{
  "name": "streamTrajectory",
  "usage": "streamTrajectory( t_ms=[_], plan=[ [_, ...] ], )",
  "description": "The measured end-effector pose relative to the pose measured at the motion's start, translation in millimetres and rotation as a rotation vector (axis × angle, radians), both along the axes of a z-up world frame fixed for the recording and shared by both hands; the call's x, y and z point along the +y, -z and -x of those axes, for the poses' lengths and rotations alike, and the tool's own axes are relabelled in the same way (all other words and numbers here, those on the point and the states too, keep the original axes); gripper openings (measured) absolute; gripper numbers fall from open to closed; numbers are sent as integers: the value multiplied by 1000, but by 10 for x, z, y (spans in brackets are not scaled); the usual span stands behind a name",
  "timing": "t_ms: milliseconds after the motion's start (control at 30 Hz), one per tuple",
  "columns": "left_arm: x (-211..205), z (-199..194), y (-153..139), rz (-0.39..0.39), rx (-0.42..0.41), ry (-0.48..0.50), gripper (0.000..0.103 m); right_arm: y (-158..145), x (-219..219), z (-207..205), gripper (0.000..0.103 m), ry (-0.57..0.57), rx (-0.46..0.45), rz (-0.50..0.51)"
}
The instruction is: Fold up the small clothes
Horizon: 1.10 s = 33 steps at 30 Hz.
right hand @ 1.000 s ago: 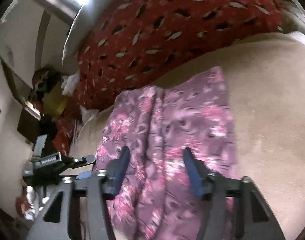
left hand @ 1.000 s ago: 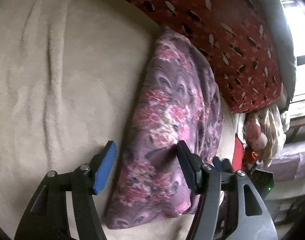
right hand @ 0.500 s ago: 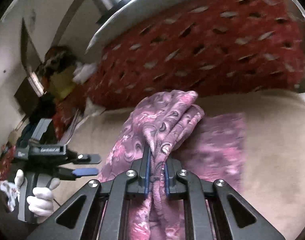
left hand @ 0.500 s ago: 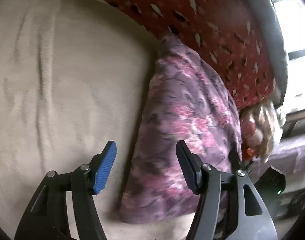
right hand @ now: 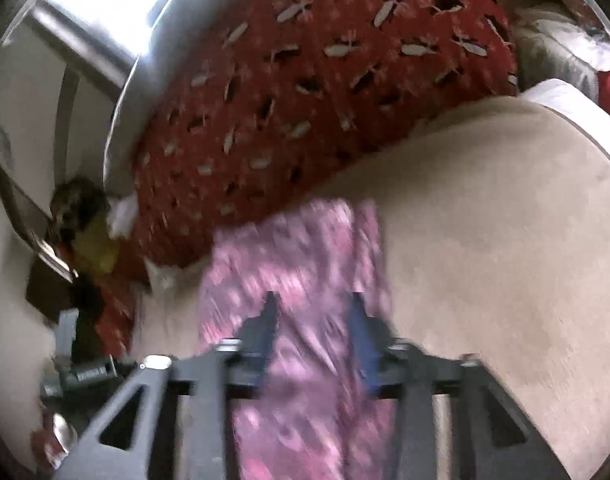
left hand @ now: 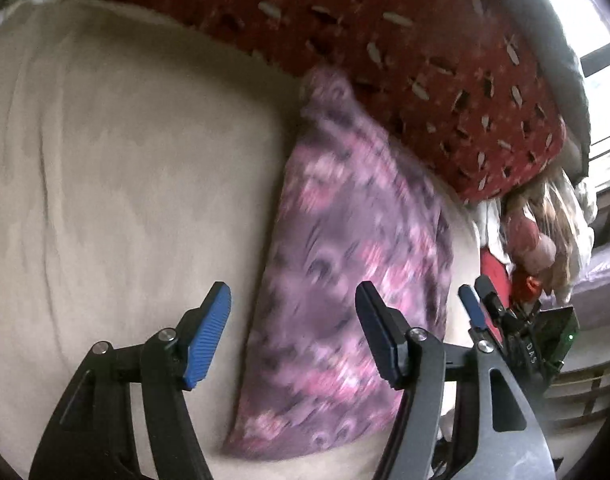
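A purple and pink flowered garment [left hand: 345,264] lies folded into a long strip on the beige blanket [left hand: 125,184], its far end against a red patterned pillow [left hand: 425,60]. My left gripper [left hand: 293,332] hangs open above the strip's near left edge, nothing between its blue pads. The right gripper [left hand: 479,304] shows at the strip's right side. In the blurred right wrist view the garment [right hand: 305,264] lies flat under my right gripper [right hand: 315,320], whose jaws are opening with the cloth lying loose below them, not pinched.
The red pillow [right hand: 305,100] spans the back of the bed. Beyond the bed's side sits a clutter of clothes and bags [left hand: 545,232] under a bright window [left hand: 601,60]. A white sheet edge [right hand: 577,108] shows at the blanket's far right.
The right gripper pinched and lifted a bunch of the garment half a second ago, and has now let it go; the cloth lies flat again. The left gripper drew back, staying open.
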<state>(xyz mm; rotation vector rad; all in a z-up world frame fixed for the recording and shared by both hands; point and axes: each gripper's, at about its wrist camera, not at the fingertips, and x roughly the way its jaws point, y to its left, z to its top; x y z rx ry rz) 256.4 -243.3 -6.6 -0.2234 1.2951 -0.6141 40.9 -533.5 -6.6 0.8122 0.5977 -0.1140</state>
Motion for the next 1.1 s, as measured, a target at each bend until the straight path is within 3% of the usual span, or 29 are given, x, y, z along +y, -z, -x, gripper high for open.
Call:
streamTrajectory(
  t_ms=[167, 200, 233, 267, 333, 367, 400, 433, 500, 533, 600, 667, 733, 800, 900, 1100],
  plan=[
    [-409, -210, -18, -49, -34, 24, 64, 113, -8, -663, 54, 0, 152, 27],
    [-487, -236, 6, -71, -50, 24, 64, 136, 7, -728, 47, -10, 154, 30],
    [-529, -258, 40, -96, -67, 20, 64, 116, 11, -783, 8, -30, 129, 59],
    [-578, -291, 106, -133, -84, 9, 64, 110, -6, -786, 5, -36, 105, 77],
    [-674, -400, 347, -189, -57, -2, 66, 151, -80, -735, 5, 20, 68, 80],
    [-686, -464, 509, -177, -2, -4, 70, 278, -152, -755, 5, 46, 119, 65],
    [-627, -473, 520, -154, 3, -19, 71, 446, -209, -789, 5, 48, 187, 38],
    [-600, -466, 486, -139, -4, -22, 71, 536, -250, -790, 3, 37, 192, -8],
    [-546, -394, 355, -134, -54, -14, 69, 488, -324, -702, 5, 53, 139, -56],
    [-518, -346, 285, -130, -89, -21, 69, 388, -319, -660, 14, 65, 132, -25],
    [-512, -263, 138, -134, -167, -31, 69, 174, -269, -592, 15, 85, 87, 55],
    [-579, -221, 49, -182, -249, -52, 69, -27, -191, -604, 15, 33, 8, 103],
    [-669, -258, 77, -217, -269, -43, 69, -137, -78, -665, 15, -10, -9, 181],
    [-762, -299, 179, -269, -267, -38, 69, -71, -21, -794, 15, -43, 39, 213],
    [-816, -389, 335, -296, -251, -26, 70, 292, -37, -1114, 7, -48, 233, 218],
    [-928, -406, 346, -299, -267, -29, 70, 379, -155, -1108, 7, -52, 185, 175]
  ],
)
